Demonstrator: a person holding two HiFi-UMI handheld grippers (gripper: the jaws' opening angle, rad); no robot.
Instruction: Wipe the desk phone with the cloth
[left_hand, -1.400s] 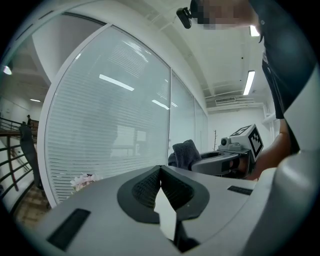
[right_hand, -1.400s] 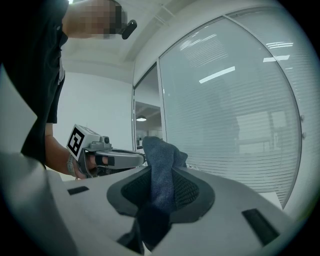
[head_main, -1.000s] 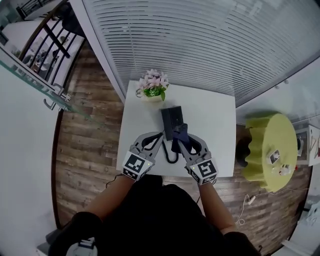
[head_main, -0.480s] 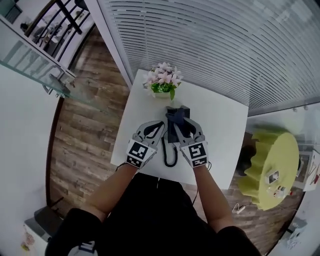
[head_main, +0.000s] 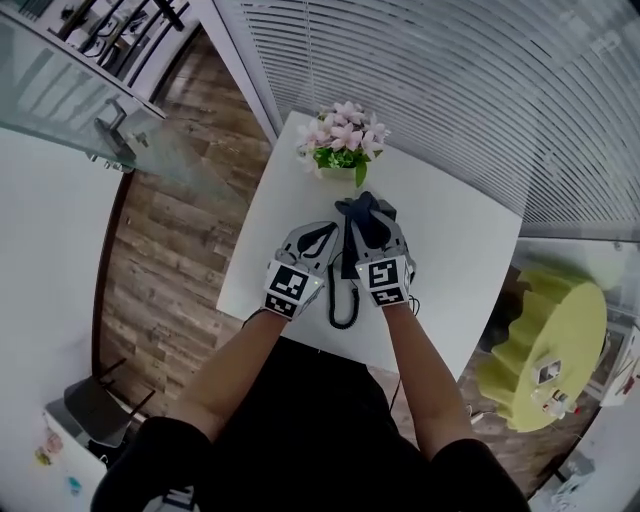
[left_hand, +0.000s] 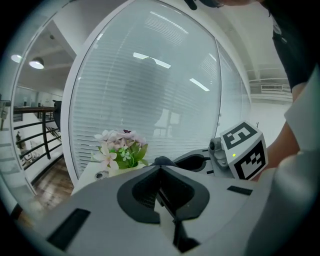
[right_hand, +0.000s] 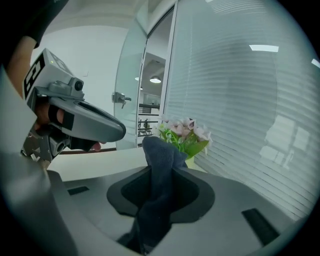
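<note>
The left tongs (head_main: 322, 235) sit nearest the person, pressed together on nothing. In the left gripper view their tips meet with no gap. They lie just beside the phone's (head_main: 345, 245) left edge, though no view shows whether they touch it. The cord (head_main: 340, 308) loops from the phone toward the person between the two grippers.

The right tongs (head_main: 370, 218) are clamped on the cloth (right_hand: 159, 160), a dark blue fold standing up out of the jaws. In the head view it lies over the far end of the phone, which sits in the middle of the desk (head_main: 455, 265).

The wipe probably goes best with a firm pinch and the right tongs tilted down, so fabric rather than plastic meets the phone. Long strokes along the body should work well. The left tongs could brace the phone's side so it does not slide, and the cord is best left alone.

The flowers (head_main: 345, 140) stand just beyond the phone, so strokes toward the far edge should stop short of them.
</note>
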